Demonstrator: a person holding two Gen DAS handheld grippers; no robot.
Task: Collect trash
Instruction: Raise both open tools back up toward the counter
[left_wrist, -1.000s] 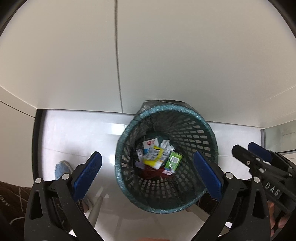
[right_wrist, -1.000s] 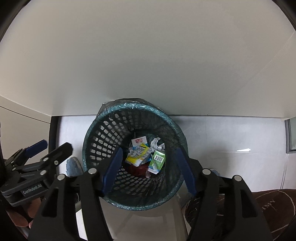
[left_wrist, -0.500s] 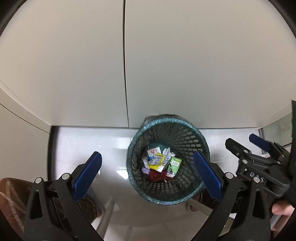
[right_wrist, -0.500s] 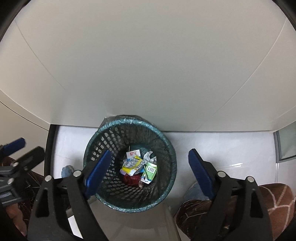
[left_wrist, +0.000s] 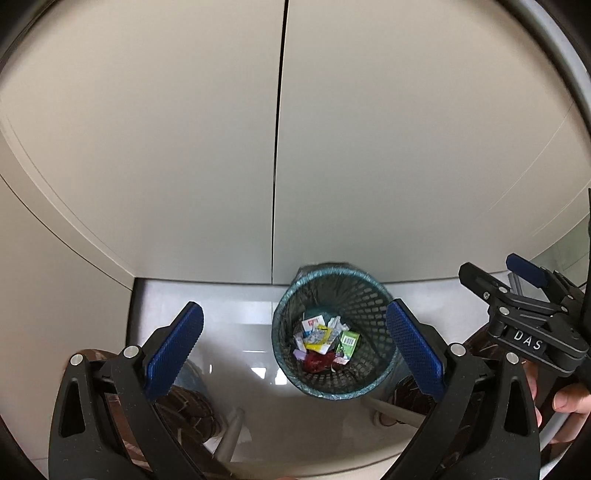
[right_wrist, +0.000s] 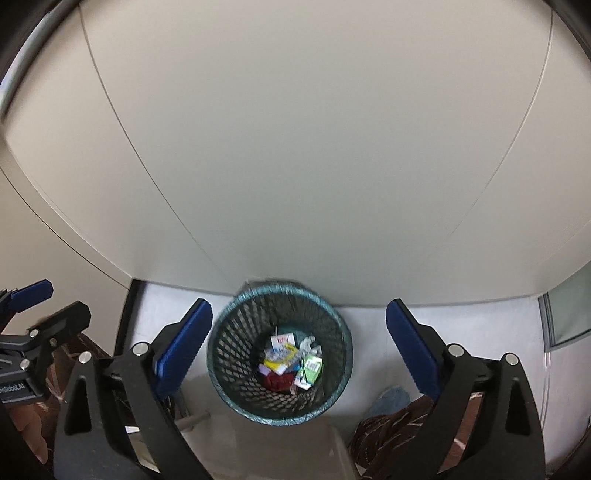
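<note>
A dark mesh waste basket (left_wrist: 365, 295) with a teal liner stands on the white floor against a pale cabinet; it also shows in the right wrist view (right_wrist: 236, 325). Trash (left_wrist: 325, 341) lies in its bottom: white, yellow, green and red wrappers, also seen in the right wrist view (right_wrist: 290, 360). My left gripper (left_wrist: 295, 345) is open and empty, high above the basket. My right gripper (right_wrist: 299, 341) is open and empty, also high above it. The right gripper shows at the right of the left wrist view (left_wrist: 517, 288).
Pale cabinet doors (left_wrist: 184, 147) with a vertical seam rise behind the basket. A person's brown patterned trousers (right_wrist: 399, 424) and a blue slipper (right_wrist: 393, 398) are on the floor beside it. A table edge (right_wrist: 295, 454) and a chair leg (left_wrist: 232, 432) lie below.
Both grippers have risen well away from the basket, which now looks smaller. The right gripper's jaws have opened wider. The trash has stayed in the basket.
</note>
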